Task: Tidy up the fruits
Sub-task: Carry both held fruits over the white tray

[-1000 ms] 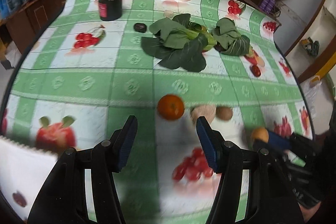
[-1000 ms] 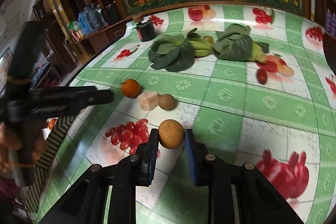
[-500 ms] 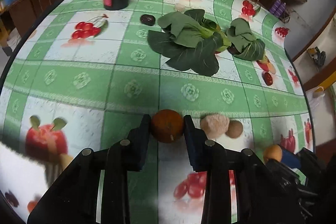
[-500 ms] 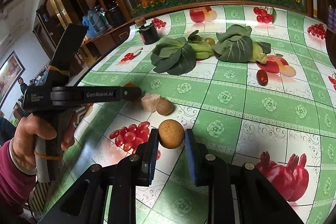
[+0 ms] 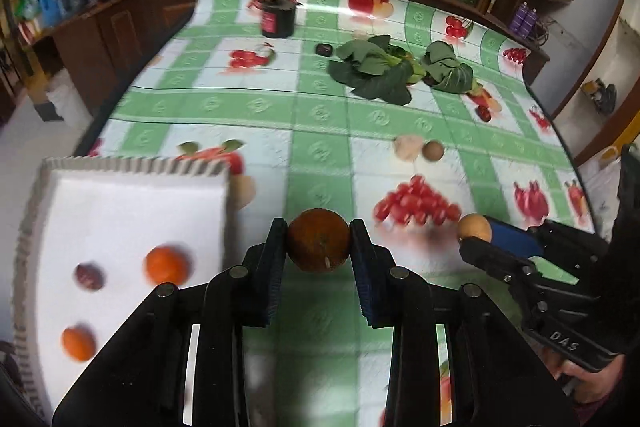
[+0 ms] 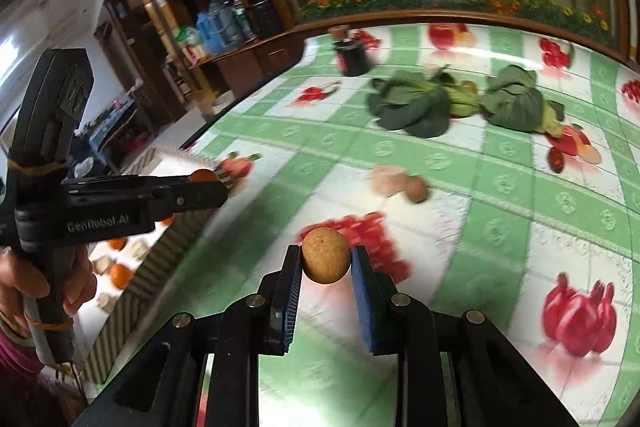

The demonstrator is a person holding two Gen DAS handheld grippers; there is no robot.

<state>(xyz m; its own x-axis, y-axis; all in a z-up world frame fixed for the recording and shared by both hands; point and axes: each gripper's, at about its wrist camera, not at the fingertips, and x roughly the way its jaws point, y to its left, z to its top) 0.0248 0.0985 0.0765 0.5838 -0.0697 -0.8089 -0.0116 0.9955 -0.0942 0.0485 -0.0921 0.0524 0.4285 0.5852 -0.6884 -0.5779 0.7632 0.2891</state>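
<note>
my left gripper [image 5: 319, 245] has its fingers clamped on a dark orange [image 5: 319, 239], lifted off the worktop [image 5: 320, 115] just right of the white tray [image 5: 120, 211]. the tray has two small oranges and a dark fruit in it. my right gripper [image 6: 326, 263] is pinched tight on a tan round fruit [image 6: 326, 255], also off the cloth. a pale lump [image 5: 407, 147] and a brown fruit [image 5: 433, 151] sit touching farther back, near the leafy greens [image 5: 376, 75].
</note>
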